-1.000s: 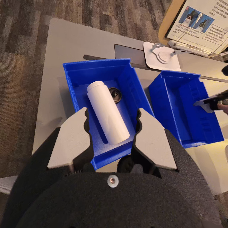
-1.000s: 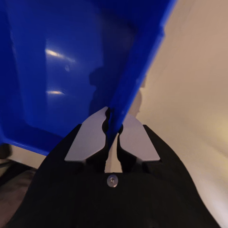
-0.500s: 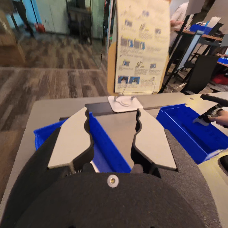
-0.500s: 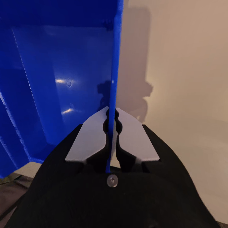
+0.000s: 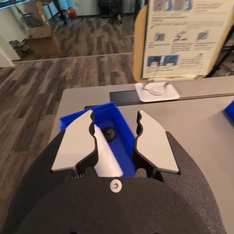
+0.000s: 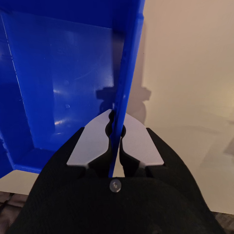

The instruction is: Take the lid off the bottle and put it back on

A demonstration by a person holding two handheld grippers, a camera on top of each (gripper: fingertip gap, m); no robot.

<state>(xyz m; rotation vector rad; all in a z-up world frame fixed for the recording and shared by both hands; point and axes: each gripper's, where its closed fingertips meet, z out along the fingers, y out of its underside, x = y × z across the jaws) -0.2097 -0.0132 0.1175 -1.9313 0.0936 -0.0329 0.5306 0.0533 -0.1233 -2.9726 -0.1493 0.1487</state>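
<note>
Bottle (image 5: 107, 155), white, is lying in the near-left blue bin (image 5: 121, 121) on the grey table (image 5: 177, 126), black lid (image 5: 108, 134) resting just beside it; left gripper (image 5: 115, 126) is hovering above, fingers wide, holding nothing. Right wrist view: right gripper (image 6: 117, 121) is pinching the side wall of a second blue bin (image 6: 126, 76) (fingers narrow).
</note>
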